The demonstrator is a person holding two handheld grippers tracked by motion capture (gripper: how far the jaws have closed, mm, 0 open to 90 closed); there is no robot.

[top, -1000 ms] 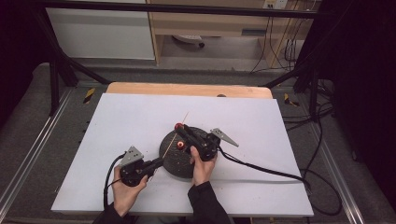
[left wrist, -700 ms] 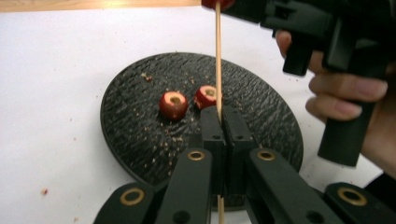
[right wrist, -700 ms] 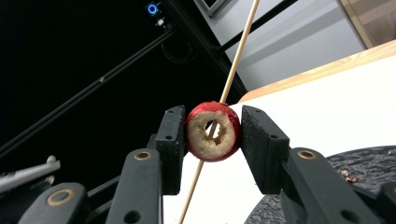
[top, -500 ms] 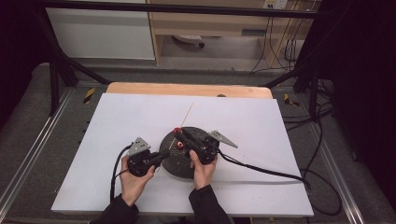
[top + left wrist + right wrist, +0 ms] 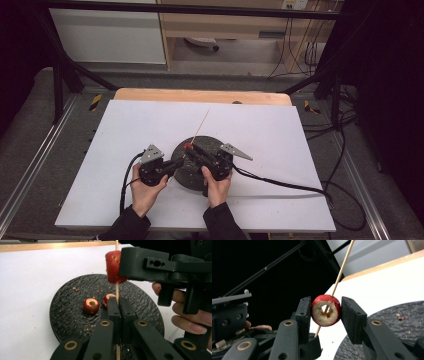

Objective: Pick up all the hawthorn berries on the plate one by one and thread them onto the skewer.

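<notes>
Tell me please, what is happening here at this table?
A person is threading cored red fruit pieces onto a thin wooden skewer. The left tool is shut on the skewer's lower part and holds it up over the round black textured plate. The right tool grips one red hollow fruit piece with the skewer passing through its hole. Two more red fruit pieces lie on the plate.

Soft light is falling from above on the big white table sheet [image 5: 280, 150], making it bright, while the room around is staying dark. The close black jaws are looking blurry. The red cored fruit piece [image 5: 326, 310] is looking sharp.
</notes>
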